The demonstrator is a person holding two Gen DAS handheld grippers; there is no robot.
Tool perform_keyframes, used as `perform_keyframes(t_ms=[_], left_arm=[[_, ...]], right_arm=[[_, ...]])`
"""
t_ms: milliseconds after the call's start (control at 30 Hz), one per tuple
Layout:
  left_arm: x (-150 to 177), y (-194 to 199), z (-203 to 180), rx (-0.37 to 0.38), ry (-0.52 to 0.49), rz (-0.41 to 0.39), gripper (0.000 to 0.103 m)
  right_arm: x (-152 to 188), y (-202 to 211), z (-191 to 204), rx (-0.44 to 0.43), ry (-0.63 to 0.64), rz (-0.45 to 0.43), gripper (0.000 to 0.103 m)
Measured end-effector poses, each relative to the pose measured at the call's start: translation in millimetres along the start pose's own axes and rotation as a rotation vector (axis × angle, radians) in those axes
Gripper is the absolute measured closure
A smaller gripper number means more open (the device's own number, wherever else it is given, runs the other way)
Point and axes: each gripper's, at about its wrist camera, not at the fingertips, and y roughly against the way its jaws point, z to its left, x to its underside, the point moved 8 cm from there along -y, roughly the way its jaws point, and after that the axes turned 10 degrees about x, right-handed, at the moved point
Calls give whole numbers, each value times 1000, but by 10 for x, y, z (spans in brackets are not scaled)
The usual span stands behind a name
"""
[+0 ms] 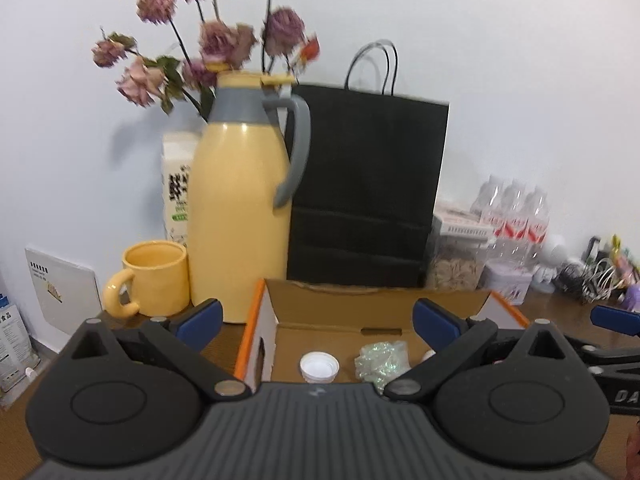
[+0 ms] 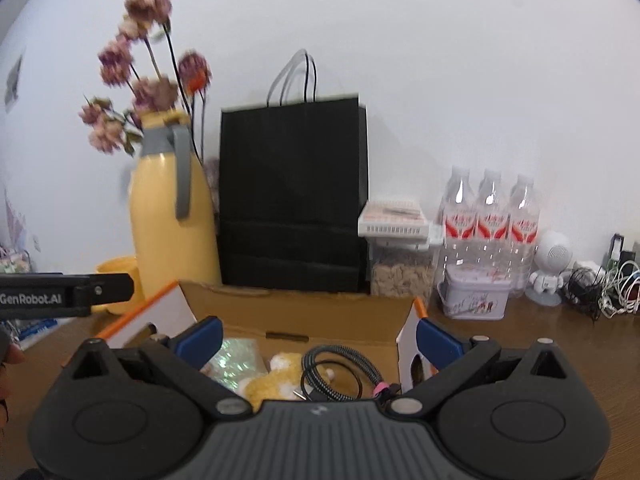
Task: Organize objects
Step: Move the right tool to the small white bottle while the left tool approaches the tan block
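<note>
An open cardboard box (image 1: 320, 298) with orange-edged flaps stands on the wooden table, right below both grippers. In the left wrist view it holds a white bottle cap (image 1: 319, 366) and a glittery plastic wrap (image 1: 380, 360). In the right wrist view the box (image 2: 296, 312) holds the glittery wrap (image 2: 234, 360), a yellow plush toy (image 2: 276, 380) and a coiled black braided cable (image 2: 340, 372). My left gripper (image 1: 318, 322) is open and empty above the box. My right gripper (image 2: 318, 338) is open and empty above the box.
Behind the box stand a yellow thermos jug (image 1: 240, 216), a yellow mug (image 1: 154, 278), dried flowers (image 1: 216, 44) and a black paper bag (image 1: 366, 188). To the right are a food jar (image 2: 402, 274), water bottles (image 2: 490, 220), a tin (image 2: 474, 294), a white figurine (image 2: 552, 266) and tangled cables (image 2: 604, 288).
</note>
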Motion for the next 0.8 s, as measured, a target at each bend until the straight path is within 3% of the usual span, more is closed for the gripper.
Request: perform_keyframes(t_ms=[200, 400, 800], left_arm=[[18, 308, 128, 8, 3, -16, 0], [167, 492, 299, -14, 3, -2, 0], [698, 590, 500, -41, -57, 76, 0]], right_arm=[[38, 235, -52, 5, 24, -17, 0], [293, 410, -109, 19, 62, 10, 0], [1063, 332, -489, 127, 64, 201, 0]])
